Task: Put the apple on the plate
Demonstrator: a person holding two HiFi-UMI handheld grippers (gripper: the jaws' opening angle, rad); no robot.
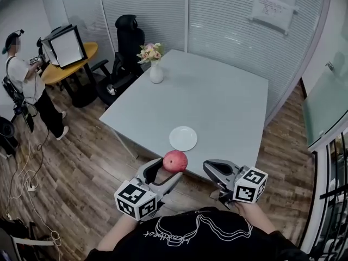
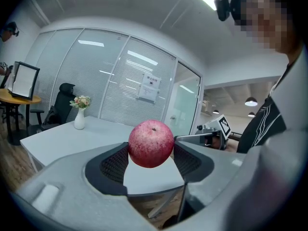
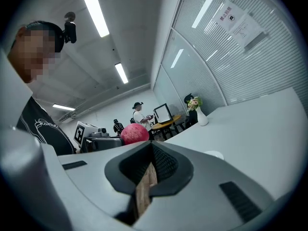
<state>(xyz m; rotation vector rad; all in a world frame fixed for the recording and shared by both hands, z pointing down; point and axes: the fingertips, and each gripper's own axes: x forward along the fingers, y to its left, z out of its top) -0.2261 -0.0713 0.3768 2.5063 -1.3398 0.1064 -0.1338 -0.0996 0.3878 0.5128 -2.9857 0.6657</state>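
Observation:
A red apple (image 1: 175,161) (image 2: 150,143) sits between the dark pads of my left gripper (image 1: 169,170) (image 2: 150,153), which is shut on it. It hangs just off the near edge of the pale grey table (image 1: 217,91). The white plate (image 1: 182,138) lies bare on the table, a short way beyond the apple. My right gripper (image 1: 210,167) (image 3: 151,146) is to the right of the apple with its fingertips together and nothing between them. In the right gripper view the apple (image 3: 134,134) shows to the left and the plate (image 3: 213,154) to the right.
A white vase of flowers (image 1: 156,69) stands at the table's far left corner. A black office chair (image 1: 128,37), a round yellow table (image 1: 70,64) and a standing person (image 1: 24,80) are off to the left. Glass walls close the back and right.

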